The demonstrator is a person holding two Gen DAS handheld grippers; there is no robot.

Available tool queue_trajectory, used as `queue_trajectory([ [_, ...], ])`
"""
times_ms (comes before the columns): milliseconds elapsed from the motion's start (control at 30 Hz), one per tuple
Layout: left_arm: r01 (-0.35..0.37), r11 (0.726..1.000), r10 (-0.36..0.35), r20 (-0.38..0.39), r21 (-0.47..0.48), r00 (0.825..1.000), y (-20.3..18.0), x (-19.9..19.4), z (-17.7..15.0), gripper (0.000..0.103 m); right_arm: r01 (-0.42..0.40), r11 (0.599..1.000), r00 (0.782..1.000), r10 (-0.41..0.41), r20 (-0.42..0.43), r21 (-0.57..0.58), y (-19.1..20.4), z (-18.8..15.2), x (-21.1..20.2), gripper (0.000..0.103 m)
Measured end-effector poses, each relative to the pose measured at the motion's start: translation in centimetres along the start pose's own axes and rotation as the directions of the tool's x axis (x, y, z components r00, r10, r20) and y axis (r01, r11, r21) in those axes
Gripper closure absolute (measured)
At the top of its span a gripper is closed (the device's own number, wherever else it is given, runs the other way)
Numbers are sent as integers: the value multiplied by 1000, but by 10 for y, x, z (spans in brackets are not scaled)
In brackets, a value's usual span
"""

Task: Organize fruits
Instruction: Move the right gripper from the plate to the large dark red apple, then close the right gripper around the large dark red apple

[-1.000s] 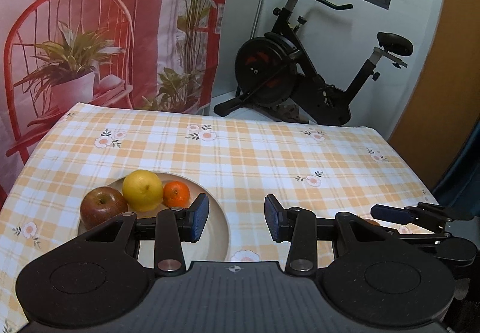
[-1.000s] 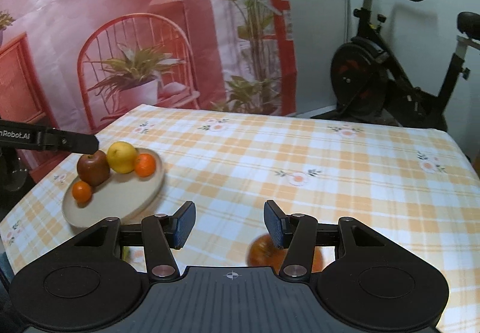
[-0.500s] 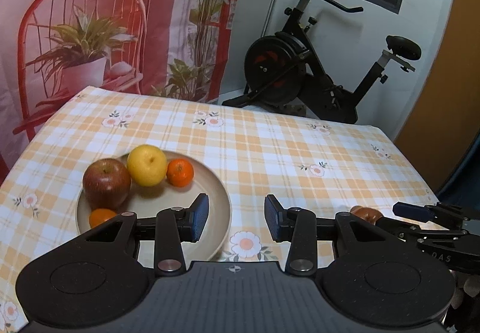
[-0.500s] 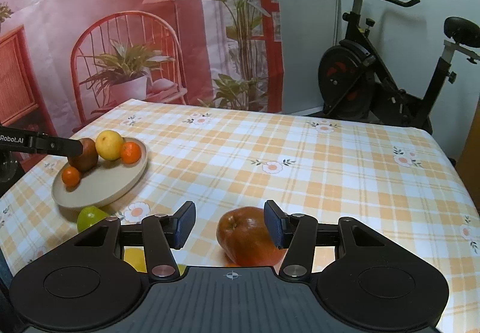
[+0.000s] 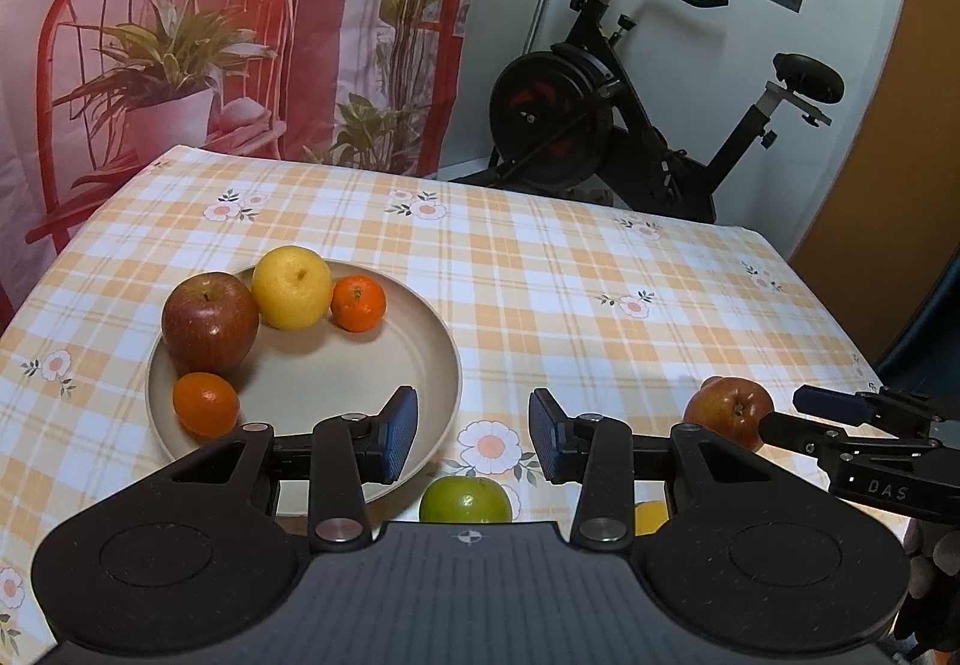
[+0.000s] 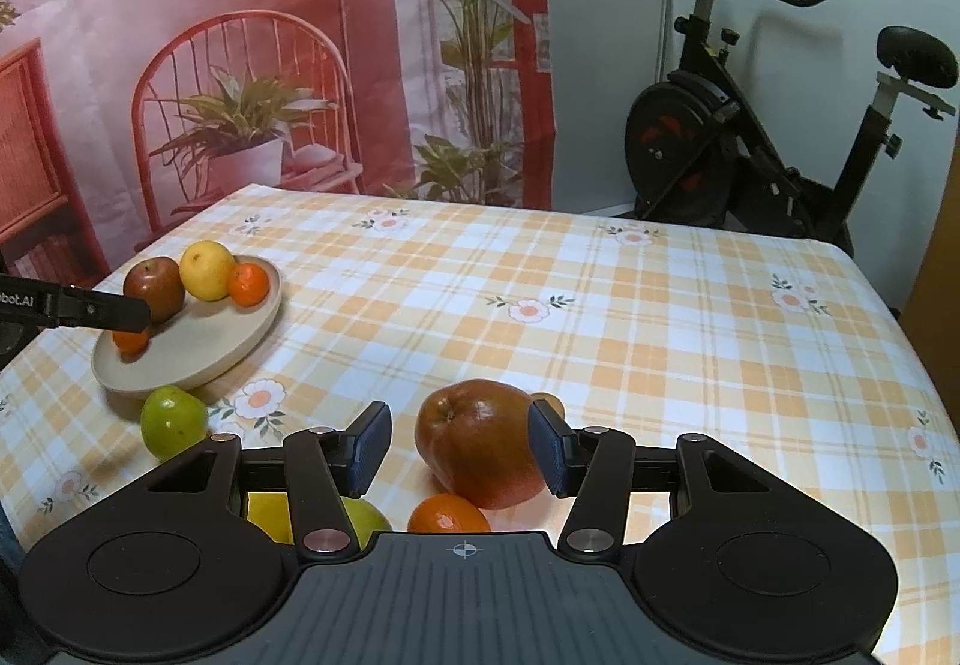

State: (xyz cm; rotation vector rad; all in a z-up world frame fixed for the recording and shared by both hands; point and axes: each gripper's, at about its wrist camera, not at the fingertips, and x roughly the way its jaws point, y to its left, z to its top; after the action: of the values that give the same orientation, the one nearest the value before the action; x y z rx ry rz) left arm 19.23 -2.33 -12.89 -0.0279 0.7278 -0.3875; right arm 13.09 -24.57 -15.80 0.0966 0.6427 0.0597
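A beige plate [image 5: 414,341] [image 6: 240,335] on the left of the table holds a red apple [image 5: 210,322], a yellow fruit [image 5: 291,287] and two oranges [image 5: 358,303] [image 5: 206,404]. My left gripper [image 5: 471,434] is open and empty above the plate's near right rim. A green apple [image 5: 465,498] [image 6: 173,421] lies on the cloth just below it. My right gripper [image 6: 459,446] is open around a large red apple [image 6: 480,443] [image 5: 729,410] on the table, not closed on it. An orange [image 6: 447,512] and yellow-green fruits [image 6: 270,512] lie under that gripper.
The table has an orange plaid cloth [image 6: 600,317] with flower prints. An exercise bike [image 5: 630,125] stands beyond the far edge. A printed backdrop [image 6: 240,65] hangs behind the table. The table's right edge [image 6: 900,341] is near the right gripper.
Both grippers have drawn back and risen, so more of the table shows. The large red apple, green apple and other loose fruits came into view. Both grippers stayed open.
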Motion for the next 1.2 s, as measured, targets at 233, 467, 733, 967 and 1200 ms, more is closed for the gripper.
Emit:
queue_trajectory([
  [233, 4, 1000, -4, -4, 12, 1000, -3, 3, 3, 60, 26, 999, 999, -25, -44, 25, -11, -6, 12, 55],
  [467, 6, 1000, -6, 1, 29, 1000, -6, 6, 8, 60, -16, 991, 995, 29, -95, 133, -26, -11, 30, 51],
  [733, 23, 999, -22, -16, 25, 1000, -6, 14, 11, 60, -24, 989, 994, 39, -105, 143, -21, -9, 33, 44],
  [967, 43, 999, -42, -32, 17, 999, -5, 19, 11, 60, -64, 994, 995, 71, -77, 91, -5, 1, 29, 45],
  [1200, 43, 999, -43, -38, 1, 998, 0, 21, 11, 60, -101, 995, 993, 102, -63, 21, 19, 12, 28, 45],
])
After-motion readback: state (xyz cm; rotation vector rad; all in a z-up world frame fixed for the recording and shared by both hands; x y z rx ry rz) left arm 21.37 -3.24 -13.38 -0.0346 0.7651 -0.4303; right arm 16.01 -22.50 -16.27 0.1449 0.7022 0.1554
